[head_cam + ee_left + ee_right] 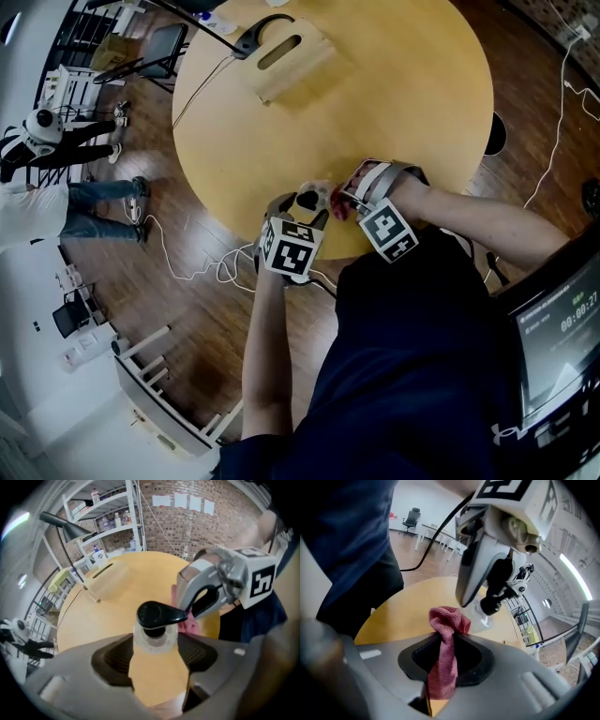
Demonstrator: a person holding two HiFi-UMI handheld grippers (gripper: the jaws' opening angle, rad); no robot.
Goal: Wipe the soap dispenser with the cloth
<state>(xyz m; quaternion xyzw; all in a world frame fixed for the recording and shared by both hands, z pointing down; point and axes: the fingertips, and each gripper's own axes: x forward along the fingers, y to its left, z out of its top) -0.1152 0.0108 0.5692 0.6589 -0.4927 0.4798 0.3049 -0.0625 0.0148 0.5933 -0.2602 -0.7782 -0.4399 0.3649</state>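
Note:
The soap dispenser (pixel 154 637) is a clear bottle with a black pump head (pixel 157 616). It sits between the pads of my left gripper (pixel 154 645), which is shut on its sides. In the head view the left gripper (pixel 302 208) holds the dispenser (pixel 307 200) upright over the round wooden table (pixel 394 103), near its front edge. My right gripper (pixel 445 644) is shut on a pink-red cloth (pixel 446 623) that bunches up above its jaws. The right gripper (pixel 345 199) holds the cloth (pixel 337 203) just right of the dispenser (pixel 487 607); whether they touch is hidden.
A light wooden box with a slot (pixel 286 56) and a black cable (pixel 202 80) lie at the table's far side. A person (pixel 56 202) stands on the floor at left, among cables (pixel 187 267). A screen (pixel 562 328) is at lower right.

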